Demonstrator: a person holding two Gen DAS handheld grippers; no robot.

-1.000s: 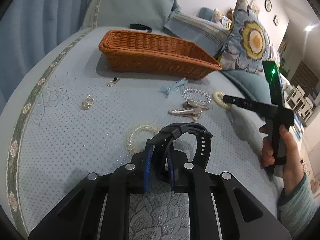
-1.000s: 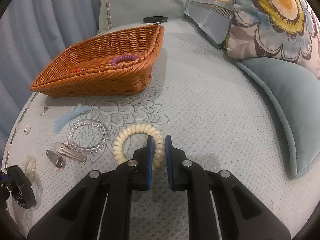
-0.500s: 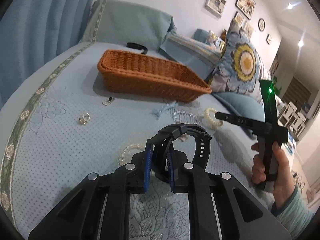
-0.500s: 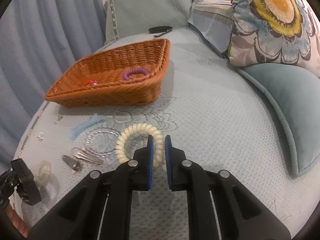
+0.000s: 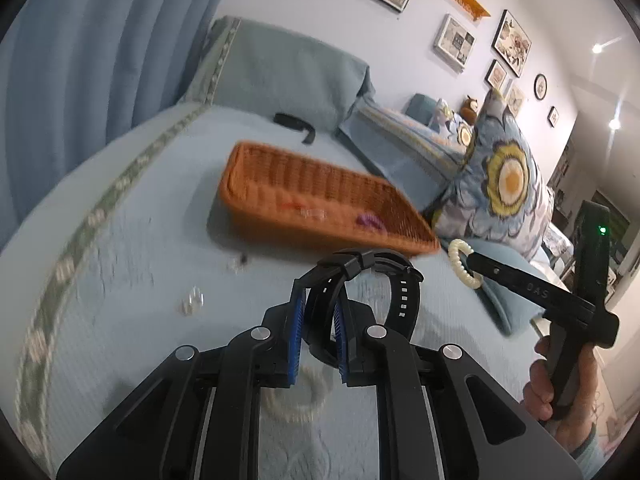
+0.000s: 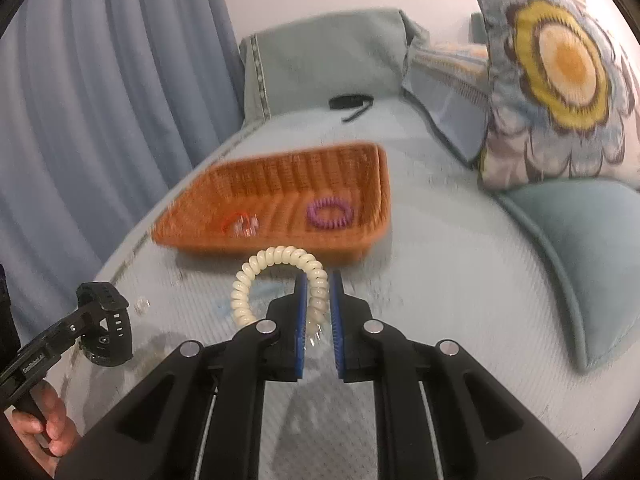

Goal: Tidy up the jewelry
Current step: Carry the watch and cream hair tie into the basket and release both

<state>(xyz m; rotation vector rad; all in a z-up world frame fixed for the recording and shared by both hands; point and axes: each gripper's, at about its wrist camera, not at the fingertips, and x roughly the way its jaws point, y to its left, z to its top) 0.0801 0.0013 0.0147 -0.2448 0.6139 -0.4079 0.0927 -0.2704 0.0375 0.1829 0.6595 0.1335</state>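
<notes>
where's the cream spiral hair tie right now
The cream spiral hair tie is clamped in the right gripper, lifted off the bed just in front of the wicker basket; the left wrist view shows it right of the black watch.

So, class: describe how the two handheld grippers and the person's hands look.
Both grippers, left and right, are matte black with blue ribbed pads, silver round bolts and triangular cut-outs. The right handle shows a green light. Bare hand, light teal sleeve cuff.

both grippers point(image 5: 316, 344) point(image 6: 318, 328) are matte black with blue finger pads, silver screws; bare-skinned hand point(image 5: 560, 384), teal sleeve cuff.
</notes>
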